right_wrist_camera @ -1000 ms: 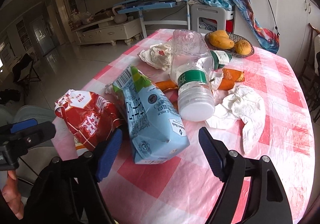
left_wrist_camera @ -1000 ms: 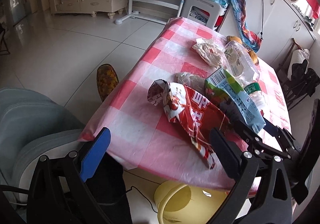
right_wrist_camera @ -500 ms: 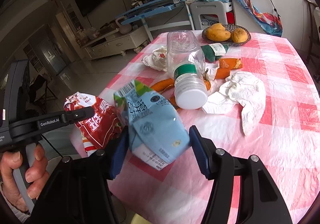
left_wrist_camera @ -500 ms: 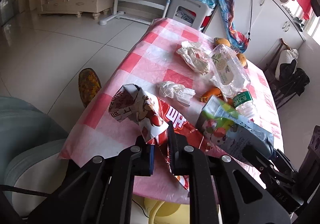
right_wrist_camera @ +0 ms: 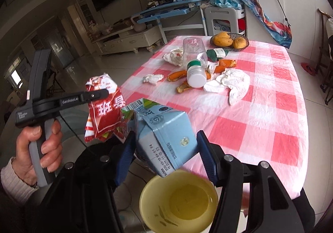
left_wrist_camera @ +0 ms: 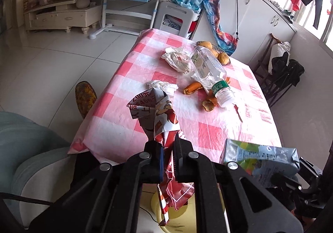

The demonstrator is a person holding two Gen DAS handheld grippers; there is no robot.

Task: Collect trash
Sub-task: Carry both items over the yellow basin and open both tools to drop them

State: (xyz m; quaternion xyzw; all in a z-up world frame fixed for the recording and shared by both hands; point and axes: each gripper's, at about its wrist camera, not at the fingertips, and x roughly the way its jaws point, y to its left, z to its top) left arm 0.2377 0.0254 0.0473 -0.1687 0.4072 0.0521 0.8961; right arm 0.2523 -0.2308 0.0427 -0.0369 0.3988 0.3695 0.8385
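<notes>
The left gripper [left_wrist_camera: 167,157] is clenched tight on a crumpled red-and-white printed snack wrapper [left_wrist_camera: 160,120], which sticks up past the fingertips and hangs below them over a round yellow plastic bin [left_wrist_camera: 177,214] on the floor. In the right wrist view a bare hand [right_wrist_camera: 39,145] with a knitted cuff squeezes that gripper's handle at about 9 o'clock, the wrapper [right_wrist_camera: 105,108] dangling off the table edge.

The right gripper [right_wrist_camera: 165,149] grasps a light-blue and green milk carton [right_wrist_camera: 164,135], blue pads pressed on both sides; the carton hangs clear of the table, directly above the open mouth of the yellow bin [right_wrist_camera: 179,201] at 6 o'clock.

A pink-and-white checked plastic tablecloth [right_wrist_camera: 260,108] covers the table. On it, towards 12 o'clock, lies a clear plastic water bottle with a green label and white cap [right_wrist_camera: 194,66] on its side, cap towards the camera. Orange peel pieces [right_wrist_camera: 177,75] lie around it, touching or just beside the cap. A crumpled white tissue [right_wrist_camera: 231,83] sits at its 3 o'clock, a smaller tissue wad [right_wrist_camera: 153,78] at its 9 o'clock, and a crumpled white wrapper [right_wrist_camera: 173,57] beside the bottle's base. A dark wicker basket [right_wrist_camera: 245,44] of yellow fruit stands at the far edge.
</notes>
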